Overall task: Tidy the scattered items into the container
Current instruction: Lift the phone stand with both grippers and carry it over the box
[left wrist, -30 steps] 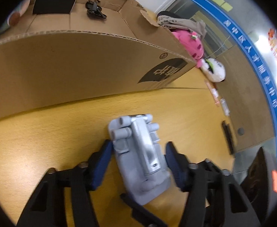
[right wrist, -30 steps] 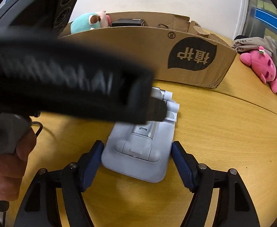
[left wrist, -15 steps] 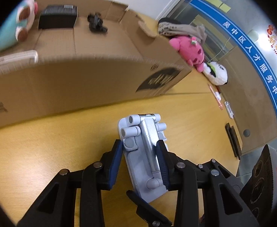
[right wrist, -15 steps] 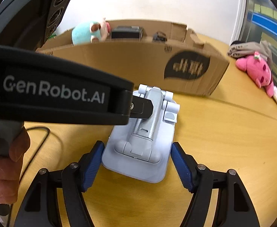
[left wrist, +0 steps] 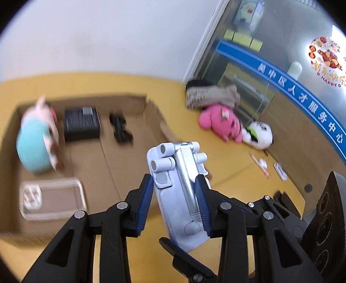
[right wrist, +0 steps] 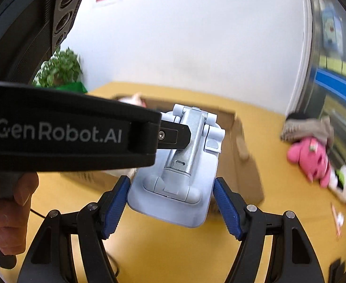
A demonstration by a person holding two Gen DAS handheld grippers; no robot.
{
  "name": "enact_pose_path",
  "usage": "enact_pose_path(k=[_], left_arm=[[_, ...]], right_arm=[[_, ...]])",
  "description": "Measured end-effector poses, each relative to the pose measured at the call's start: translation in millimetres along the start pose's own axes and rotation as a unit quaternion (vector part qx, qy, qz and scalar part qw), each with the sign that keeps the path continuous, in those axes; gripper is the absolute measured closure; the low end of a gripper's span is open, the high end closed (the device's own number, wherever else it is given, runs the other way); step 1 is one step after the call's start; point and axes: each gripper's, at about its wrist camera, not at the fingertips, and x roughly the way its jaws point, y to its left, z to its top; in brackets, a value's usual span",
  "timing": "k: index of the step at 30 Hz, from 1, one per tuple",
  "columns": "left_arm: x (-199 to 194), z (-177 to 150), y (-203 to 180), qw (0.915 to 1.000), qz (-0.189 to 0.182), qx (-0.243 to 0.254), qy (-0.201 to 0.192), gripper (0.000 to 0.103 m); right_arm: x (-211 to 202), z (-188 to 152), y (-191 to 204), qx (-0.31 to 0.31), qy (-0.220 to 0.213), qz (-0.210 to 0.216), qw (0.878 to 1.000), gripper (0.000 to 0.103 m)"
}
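The left gripper (left wrist: 175, 197) is clamping its jaws on the grey phone stand (left wrist: 181, 189), holding it up over the cardboard box (left wrist: 130, 101) near its right wall. The right gripper (right wrist: 170, 202) is sitting spread wide around the stand's base, pads looking just clear. Only the left view is showing the box's inside: teal plush (left wrist: 35, 149), black case (left wrist: 81, 123), clear tray (left wrist: 52, 198).

From the left wrist cam we're looking down from above into the cardboard box (left wrist: 130, 165) at 10 o'clock, while our right wrist cam sits lower and close up, facing the wall, and both share the grey stand (left wrist: 180, 188) (right wrist: 180, 165) and pink plush (left wrist: 220, 122) (right wrist: 312, 158).
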Motion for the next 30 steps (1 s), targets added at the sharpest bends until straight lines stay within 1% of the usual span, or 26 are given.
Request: enact_pose_path(k=[3, 7, 9, 12, 15, 17, 19, 20, 21, 22, 23, 24, 25, 26, 28, 29, 30], left_arm=[[-4.1, 30.1, 2.6, 0.9998, 0.006, 0.011, -0.016, 0.068], [0.9, 64.2, 16.1, 0.9995, 0.016, 0.014, -0.024, 0.068], [6.6, 77.0, 23.8, 0.9994, 0.021, 0.012, -0.024, 0.068], [26.5, 99.2, 46.7, 0.9997, 0.023, -0.006, -0.011, 0.068], [49.4, 109.8, 67.6, 0.9994, 0.023, -0.024, 0.005, 0.068], [66.2, 112.3, 78.9, 0.9989, 0.027, -0.031, 0.021, 0.068], [86.7, 110.5, 93.3, 0.9976, 0.028, -0.044, 0.045, 0.073], [93.9, 108.7, 98.4, 0.9972, 0.018, -0.049, 0.053, 0.102], [106.9, 105.5, 105.8, 0.9951, -0.021, -0.064, 0.073, 0.102], [116.6, 101.0, 111.3, 0.9939, -0.025, -0.072, 0.08, 0.102], [125.4, 96.6, 115.8, 0.9929, -0.013, -0.076, 0.091, 0.103], [138.2, 89.5, 123.4, 0.9913, 0.008, -0.078, 0.106, 0.103], [149.8, 82.4, 132.3, 0.9886, 0.013, -0.088, 0.121, 0.103], [159.9, 74.3, 140.7, 0.9857, 0.013, -0.1, 0.135, 0.103], [177.0, 54.8, 153.2, 0.9813, 0.023, -0.109, 0.157, 0.103], [181.2, 48.4, 156.5, 0.9801, 0.023, -0.112, 0.162, 0.101], [182.8, 43.7, 158.0, 0.9802, 0.016, -0.115, 0.16, 0.101]], right_arm=[[4.9, 30.6, -3.1, -0.004, -0.019, 0.002, 1.0, 0.026], [19.0, 66.2, -11.0, -0.002, -0.019, 0.017, 1.0, 0.026], [31.9, 83.1, -14.1, -0.006, -0.015, 0.023, 1.0, 0.026], [56.4, 103.3, -18.5, -0.002, 0.003, 0.037, 0.999, 0.026], [81.8, 117.5, -22.7, 0.003, 0.025, 0.048, 0.999, 0.026], [103.5, 122.1, -23.2, -0.004, 0.04, 0.045, 0.998, 0.026], [126.5, 124.3, -26.6, -0.004, 0.057, 0.043, 0.997, 0.027], [142.1, 125.5, -30.3, 0.0, 0.071, 0.045, 0.997, 0.027], [157.4, 126.7, -39.1, 0.004, 0.079, 0.052, 0.996, 0.028], [169.2, 128.6, -42.2, 0.007, 0.083, 0.066, 0.994, 0.029], [179.1, 127.0, -42.7, 0.013, 0.089, 0.079, 0.993, 0.033], [192.3, 123.3, -44.8, 0.021, 0.105, 0.091, 0.99, 0.034], [205.5, 118.5, -44.2, 0.024, 0.126, 0.099, 0.987, 0.034], [218.1, 111.2, -41.1, 0.024, 0.144, 0.1, 0.984, 0.034], [241.8, 94.2, -41.3, 0.012, 0.171, 0.085, 0.982, 0.034], [251.1, 84.6, -44.1, 0.012, 0.181, 0.077, 0.98, 0.034], [257.9, 78.4, -52.6, 0.022, 0.183, 0.083, 0.979, 0.034]])
